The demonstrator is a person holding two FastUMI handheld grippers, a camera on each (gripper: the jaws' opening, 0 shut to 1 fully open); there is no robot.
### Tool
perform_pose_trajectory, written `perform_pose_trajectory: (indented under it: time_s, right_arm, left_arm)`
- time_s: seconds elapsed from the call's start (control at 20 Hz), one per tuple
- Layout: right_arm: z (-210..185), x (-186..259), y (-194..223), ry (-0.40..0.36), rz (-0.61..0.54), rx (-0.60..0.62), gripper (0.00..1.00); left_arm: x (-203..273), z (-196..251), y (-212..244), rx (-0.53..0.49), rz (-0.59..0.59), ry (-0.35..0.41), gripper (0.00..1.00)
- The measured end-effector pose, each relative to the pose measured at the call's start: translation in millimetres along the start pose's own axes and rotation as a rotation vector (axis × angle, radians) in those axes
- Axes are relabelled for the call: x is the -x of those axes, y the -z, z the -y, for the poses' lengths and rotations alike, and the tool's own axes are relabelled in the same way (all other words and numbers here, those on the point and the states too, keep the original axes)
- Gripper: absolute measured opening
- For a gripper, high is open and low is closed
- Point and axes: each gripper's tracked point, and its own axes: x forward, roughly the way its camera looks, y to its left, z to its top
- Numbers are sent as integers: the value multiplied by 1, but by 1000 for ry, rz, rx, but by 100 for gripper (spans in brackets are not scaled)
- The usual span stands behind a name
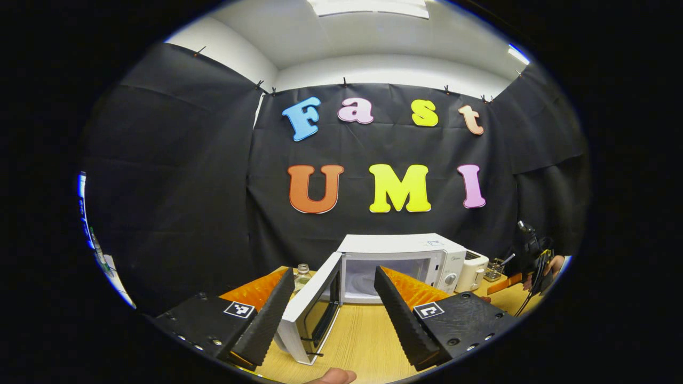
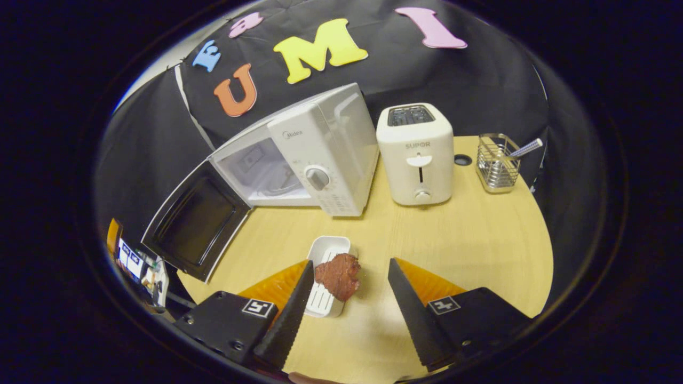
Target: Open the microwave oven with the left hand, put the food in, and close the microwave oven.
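Microwave oven (image 2: pixel 299 154) door (image 2: pixel 195 226) is swung wide, so the food goes in next. The right hand-held gripper (image 2: pixel 347 298) hangs spread apart above the white tray (image 2: pixel 325 256) on the table (image 2: pixel 469 250), with the meat (image 2: pixel 339 274) sitting on the tray's right edge, maybe overhanging, hard to tell. Meat looks soft and slippery, so I'd pinch the stiff, light tray by its long sides instead. Left hand-held gripper (image 1: pixel 333 314) is released too, near the door (image 1: pixel 312 309), gripping nothing.

My pale wood-grain counter (image 2: pixel 469 240) looks smooth and matt; the white microwave oven (image 2: pixel 325 154) and white toaster (image 2: pixel 416 154) show glossy plastic; the wire caddy (image 2: pixel 496 162) gleams metallic.
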Motion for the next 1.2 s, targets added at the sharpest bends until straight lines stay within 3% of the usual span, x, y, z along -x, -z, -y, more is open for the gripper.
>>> perform_pose_trajectory:
  time_s: [0.1, 0.15, 0.2, 0.25, 0.3, 0.35, 0.45, 0.55, 0.6, 0.8, 1.2]
  right_arm:
    - [3, -8, 6, -34, -20, -36, 70]
    - [2, -13, 9, -63, -32, -57, 74]
    - [1, -17, 12, -97, -49, -89, 71]
    - [-1, -20, 17, -129, -67, -130, 65]
    - [-2, -25, 19, -159, -77, -173, 50]
    - [-3, -27, 21, -192, -89, -219, 55]
    - [-7, -24, 20, -241, -104, -297, 17]
    - [-2, -25, 22, -232, -94, -284, 2]
    - [-4, -24, 21, -229, -86, -281, 10]
    - [-12, 2, 9, -190, -6, -202, 10]
    - [-43, 72, -19, 18, 236, 49, 10]
  left_arm:
    - [-7, 8, 4, 1, -13, 10, 92]
    - [-12, 11, 7, 0, -25, 9, 92]
    - [-14, 11, 11, -1, -39, 5, 92]
    - [-17, 11, 12, -3, -47, -1, 92]
    - [-18, 12, 13, -9, -47, -2, 92]
    - [-17, 16, 12, -19, -43, -2, 92]
    - [-13, 18, 10, -40, -37, -1, 92]
    - [-9, 22, 4, -56, -19, 5, 92]
    - [-6, 22, 1, -62, -9, 3, 92]
    - [6, 29, 5, -70, -1, 35, 93]
    - [32, 28, 5, -38, -7, 86, 93]
